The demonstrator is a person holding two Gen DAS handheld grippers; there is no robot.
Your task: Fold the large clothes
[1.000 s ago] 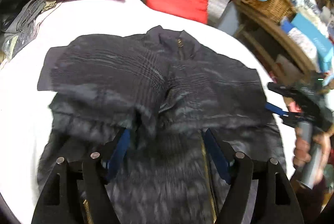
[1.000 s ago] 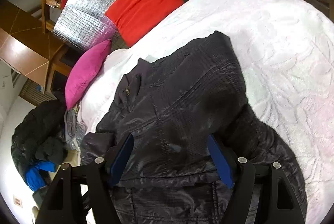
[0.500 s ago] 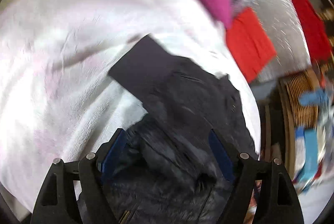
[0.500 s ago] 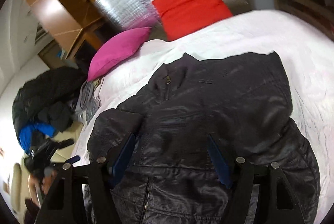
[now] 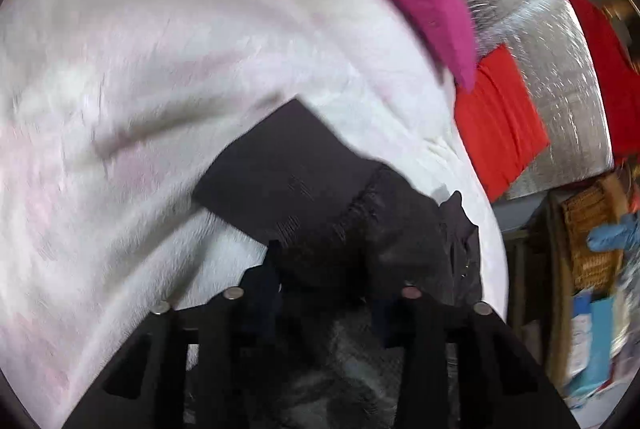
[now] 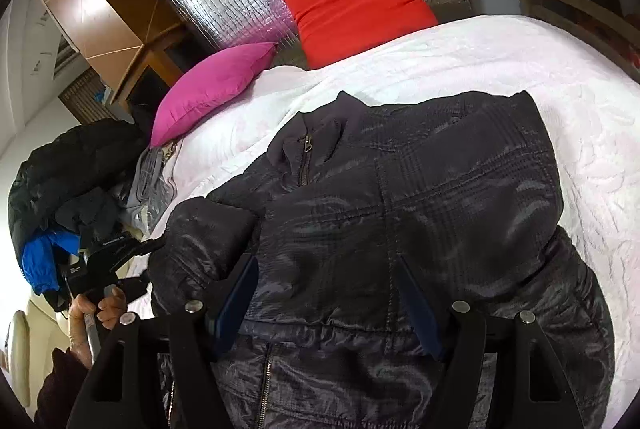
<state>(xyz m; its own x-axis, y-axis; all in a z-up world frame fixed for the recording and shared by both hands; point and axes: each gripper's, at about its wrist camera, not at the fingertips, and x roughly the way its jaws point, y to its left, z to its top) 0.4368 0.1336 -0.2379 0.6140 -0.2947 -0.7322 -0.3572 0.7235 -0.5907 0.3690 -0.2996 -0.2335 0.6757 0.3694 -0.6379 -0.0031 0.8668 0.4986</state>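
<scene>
One jacket [image 6: 400,229], two pillows: one pink [image 6: 212,89], one red [image 6: 356,1].

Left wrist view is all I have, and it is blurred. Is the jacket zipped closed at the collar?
Observer: Yes. The jacket is zipped up, and the zip pull sits at the collar.
Operator: What does the right gripper do?
Observer: The right gripper is open over the jacket's chest and grips nothing.
Operator: Where is my left gripper on the jacket?
Observer: The left gripper is at the bunched sleeve's outer edge, jaws closing with fabric between them.
</scene>
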